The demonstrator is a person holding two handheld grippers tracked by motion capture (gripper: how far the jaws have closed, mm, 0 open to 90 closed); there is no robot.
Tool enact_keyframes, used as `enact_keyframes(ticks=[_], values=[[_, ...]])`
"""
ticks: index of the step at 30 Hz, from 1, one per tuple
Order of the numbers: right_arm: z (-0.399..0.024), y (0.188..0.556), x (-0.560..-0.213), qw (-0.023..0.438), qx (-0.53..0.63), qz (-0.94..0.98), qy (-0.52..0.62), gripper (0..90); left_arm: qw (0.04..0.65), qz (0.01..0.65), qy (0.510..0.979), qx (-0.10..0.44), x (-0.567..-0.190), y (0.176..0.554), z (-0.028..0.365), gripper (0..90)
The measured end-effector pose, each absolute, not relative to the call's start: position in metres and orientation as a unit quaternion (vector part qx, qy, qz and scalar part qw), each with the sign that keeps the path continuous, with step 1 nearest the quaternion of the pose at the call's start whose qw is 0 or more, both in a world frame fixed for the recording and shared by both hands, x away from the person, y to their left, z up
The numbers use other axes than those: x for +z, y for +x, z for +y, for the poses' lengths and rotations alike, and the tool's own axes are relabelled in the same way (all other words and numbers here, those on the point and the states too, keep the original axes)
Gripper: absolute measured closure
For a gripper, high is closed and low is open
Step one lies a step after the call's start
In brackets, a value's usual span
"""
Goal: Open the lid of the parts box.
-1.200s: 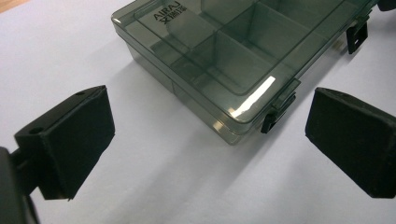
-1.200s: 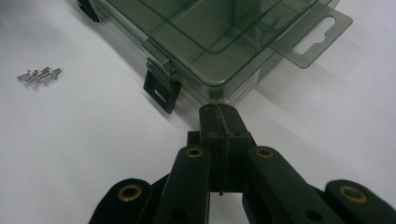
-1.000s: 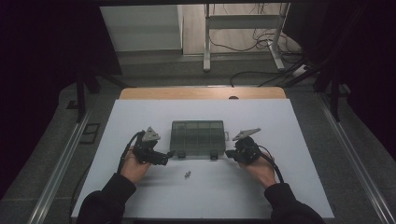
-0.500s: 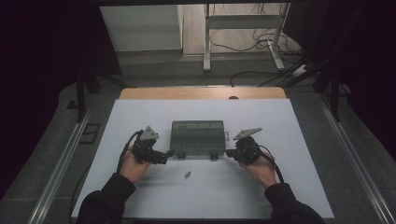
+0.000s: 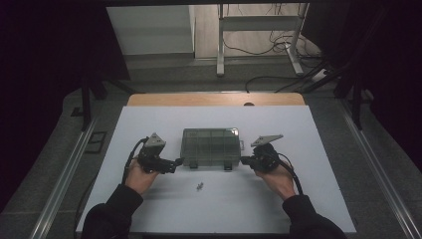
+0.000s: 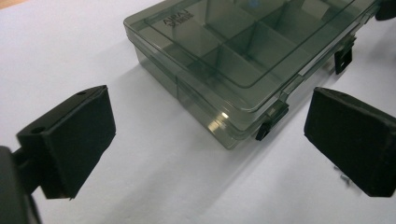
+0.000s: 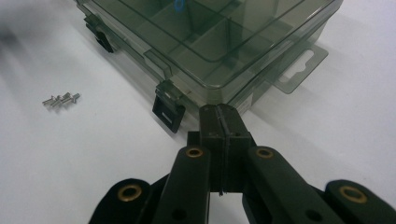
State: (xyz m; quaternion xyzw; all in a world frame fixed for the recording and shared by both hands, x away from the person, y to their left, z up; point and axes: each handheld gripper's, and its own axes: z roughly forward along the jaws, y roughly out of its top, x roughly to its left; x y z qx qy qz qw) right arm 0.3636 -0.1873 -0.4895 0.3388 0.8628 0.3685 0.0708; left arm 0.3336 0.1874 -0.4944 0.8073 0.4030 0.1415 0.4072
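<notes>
Two grippers flank box (image 5: 211,146) | long axis left-right | left gripper (image 5: 175,162) open at left end | right gripper (image 5: 244,160) closed, empty, nearer front-right latch (image 7: 168,111) | screws (image 5: 199,186) in front

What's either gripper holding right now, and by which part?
Nothing. The left gripper has its jaws wide open short of the compartment box; the right gripper has its jaws shut on nothing, tips at the box's front corner.

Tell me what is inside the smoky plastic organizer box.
Through the closed tinted lid, the organizer box shows divider walls forming compartments and a small blue speck near the far side. The tint hides whether anything else lies inside.
</notes>
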Motion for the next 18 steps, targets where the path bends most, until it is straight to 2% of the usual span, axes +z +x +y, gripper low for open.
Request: enact_keyframes(ticks=[6, 18], values=[[-0.188, 0.365, -0.483, 0.070, 0.380, 0.856, 0.343, 88.7, 0.407, 0.401, 0.813, 0.115, -0.496, 0.335, 0.188, 2.9], [-0.187, 0.370, -0.469, 0.078, 0.396, 0.850, 0.338, 88.9, 0.406, 0.394, 0.817, 0.113, -0.498, 0.334, 0.189, 11.0]])
